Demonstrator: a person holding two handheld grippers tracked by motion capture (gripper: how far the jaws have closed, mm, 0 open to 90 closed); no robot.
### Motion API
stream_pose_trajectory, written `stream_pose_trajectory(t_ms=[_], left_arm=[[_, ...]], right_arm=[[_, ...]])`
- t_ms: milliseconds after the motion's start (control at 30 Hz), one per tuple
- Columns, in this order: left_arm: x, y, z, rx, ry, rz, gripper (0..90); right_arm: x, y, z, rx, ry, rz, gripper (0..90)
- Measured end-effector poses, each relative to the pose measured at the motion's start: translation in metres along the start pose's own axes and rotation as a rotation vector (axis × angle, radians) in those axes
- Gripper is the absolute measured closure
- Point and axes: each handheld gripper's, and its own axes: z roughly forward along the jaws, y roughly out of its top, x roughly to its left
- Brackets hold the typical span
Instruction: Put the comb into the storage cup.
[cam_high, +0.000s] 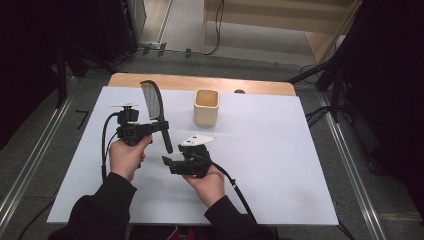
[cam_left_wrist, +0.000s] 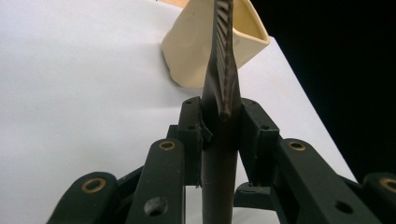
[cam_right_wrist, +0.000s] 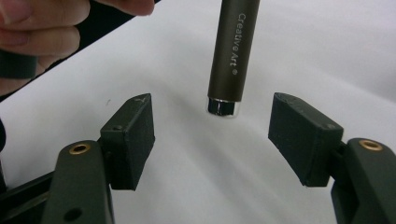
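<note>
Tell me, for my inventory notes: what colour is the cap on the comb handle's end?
Shiny silver, on the comb handle's end cap; clearest in the right gripper view.

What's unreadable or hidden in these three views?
- Cream square cup: its inside bottom is hidden by its own walls in the high view and cut off by the top edge in the left gripper view.
- Black comb: its tooth end is cut off by the top edge.
- Comb handle: its upper part is cut off in the right gripper view.

White tabletop (cam_high: 280, 165) lies open toward its right edge; only the cream cup (cam_high: 206, 107) stands near the far edge.
</note>
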Motion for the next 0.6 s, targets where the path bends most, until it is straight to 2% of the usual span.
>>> stream_pose_trajectory(t_ms=[100, 167, 233, 333, 433, 600], left_arm=[[0.001, 0.000, -0.001, 0.002, 0.002, 0.002, 73.0], [0.002, 0.000, -0.001, 0.002, 0.007, 0.005, 72.9], [0.002, 0.000, -0.001, 0.003, 0.007, 0.007, 72.9], [0.002, 0.000, -0.002, 0.005, 0.009, 0.014, 72.9], [0.003, 0.000, -0.002, 0.005, 0.009, 0.018, 72.9], [0.002, -0.001, -0.001, 0.009, 0.012, 0.030, 72.9]], right_arm=[[-0.002, 0.000, -0.001, 0.013, 0.010, 0.003, 28.5], [-0.005, 0.000, -0.002, 0.025, 0.036, 0.004, 27.7], [-0.005, -0.001, -0.002, 0.045, 0.049, -0.035, 27.7], [-0.008, -0.001, -0.002, 0.077, 0.070, -0.049, 26.7], [-0.010, -0.001, -0.005, 0.083, 0.082, -0.085, 26.6], [-0.017, 0.000, -0.010, 0.099, 0.115, -0.081, 26.7]])
